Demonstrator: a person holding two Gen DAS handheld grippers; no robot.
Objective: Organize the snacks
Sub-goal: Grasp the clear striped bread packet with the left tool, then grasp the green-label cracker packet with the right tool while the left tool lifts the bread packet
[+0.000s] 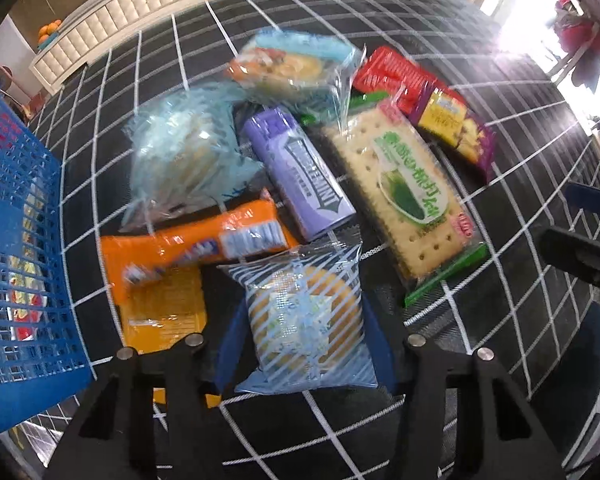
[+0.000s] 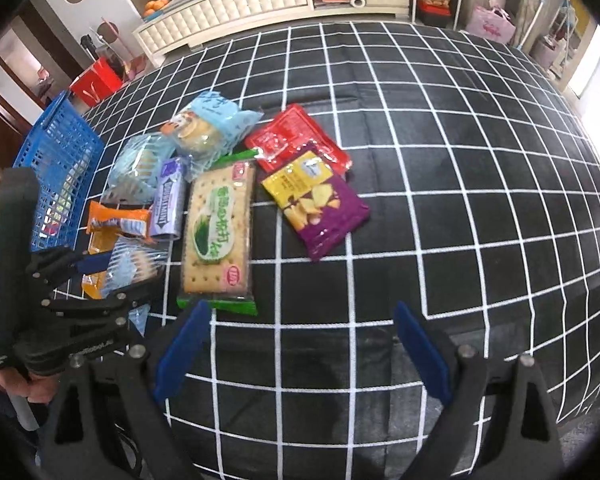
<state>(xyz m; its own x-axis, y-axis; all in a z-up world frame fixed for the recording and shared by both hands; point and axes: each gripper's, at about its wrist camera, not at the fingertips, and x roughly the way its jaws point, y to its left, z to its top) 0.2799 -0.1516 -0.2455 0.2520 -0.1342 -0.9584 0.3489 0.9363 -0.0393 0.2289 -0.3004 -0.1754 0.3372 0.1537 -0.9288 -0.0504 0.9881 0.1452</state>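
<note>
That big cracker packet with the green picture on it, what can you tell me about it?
The cracker packet is a long, flat, clear plastic wrapper with green sealed ends, showing pale, dotted crackers inside. A green oval label with printed characters sits mid-face, with small red marks at the corners. It lies flat on the black checked cloth, unopened as far as shows. The purple box lies beside it and a clear bun bag overlaps its far end. Neither gripper touches it.

Left gripper (image 1: 306,354) grips striped pastry packet (image 1: 304,316) — beside blue basket (image 1: 24,216).

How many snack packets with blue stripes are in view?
2: one in the left gripper, striped packet; another beside the blue basket. More may be hidden.
</note>
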